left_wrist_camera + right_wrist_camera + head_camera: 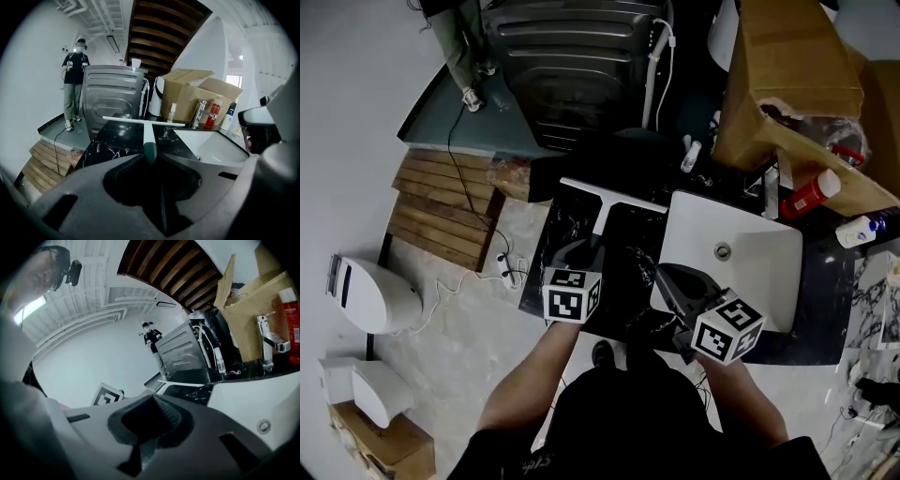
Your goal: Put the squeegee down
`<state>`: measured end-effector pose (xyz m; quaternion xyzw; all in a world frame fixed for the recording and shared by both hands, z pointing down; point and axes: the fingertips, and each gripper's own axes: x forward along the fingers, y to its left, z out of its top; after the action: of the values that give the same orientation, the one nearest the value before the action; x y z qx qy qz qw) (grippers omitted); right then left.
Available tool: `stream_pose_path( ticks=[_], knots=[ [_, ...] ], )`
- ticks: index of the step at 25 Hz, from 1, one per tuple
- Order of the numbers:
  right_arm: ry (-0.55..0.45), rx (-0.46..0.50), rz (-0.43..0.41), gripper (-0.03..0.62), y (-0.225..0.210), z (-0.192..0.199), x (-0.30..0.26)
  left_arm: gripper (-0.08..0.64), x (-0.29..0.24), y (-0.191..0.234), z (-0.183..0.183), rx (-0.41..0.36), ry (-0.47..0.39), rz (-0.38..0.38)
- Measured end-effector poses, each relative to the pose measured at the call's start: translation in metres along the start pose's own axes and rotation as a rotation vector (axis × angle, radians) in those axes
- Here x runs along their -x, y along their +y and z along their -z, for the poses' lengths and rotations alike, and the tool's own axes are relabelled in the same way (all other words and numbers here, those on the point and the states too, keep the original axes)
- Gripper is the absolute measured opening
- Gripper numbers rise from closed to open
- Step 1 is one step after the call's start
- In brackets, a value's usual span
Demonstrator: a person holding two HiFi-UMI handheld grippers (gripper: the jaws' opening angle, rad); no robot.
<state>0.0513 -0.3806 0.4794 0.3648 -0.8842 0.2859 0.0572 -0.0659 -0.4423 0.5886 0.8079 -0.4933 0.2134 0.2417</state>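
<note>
My left gripper (150, 157) clamps the squeegee (147, 131) handle over the black counter (555, 246). My right gripper (153, 396) is closed, empty, by the sink (755, 258).

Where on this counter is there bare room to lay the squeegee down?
The black counter is bare left of the sink, out to its left edge, around the squeegee held by the left gripper. The sink itself is empty too. Behind it is crowded: faucet, bottles, box.

A white, T-shaped squeegee (602, 208) with a dark green grip, its blade lying along the bench's far edge and its handle clamped in the left gripper (584, 253).
</note>
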Motion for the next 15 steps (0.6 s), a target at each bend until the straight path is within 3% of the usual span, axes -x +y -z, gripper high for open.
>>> stream_pose_path(
  ticks=[6,15],
  knots=[
    [0.009,-0.024,-0.015,0.006,0.004,0.009,0.002,0.104,-0.003,0.004,0.011,-0.017,0.034,-0.048],
    [0.005,-0.059,0.022,0.006,-0.008,0.021,0.014,0.105,-0.007,0.001,0.017,-0.033,0.047,-0.040]
  ],
)
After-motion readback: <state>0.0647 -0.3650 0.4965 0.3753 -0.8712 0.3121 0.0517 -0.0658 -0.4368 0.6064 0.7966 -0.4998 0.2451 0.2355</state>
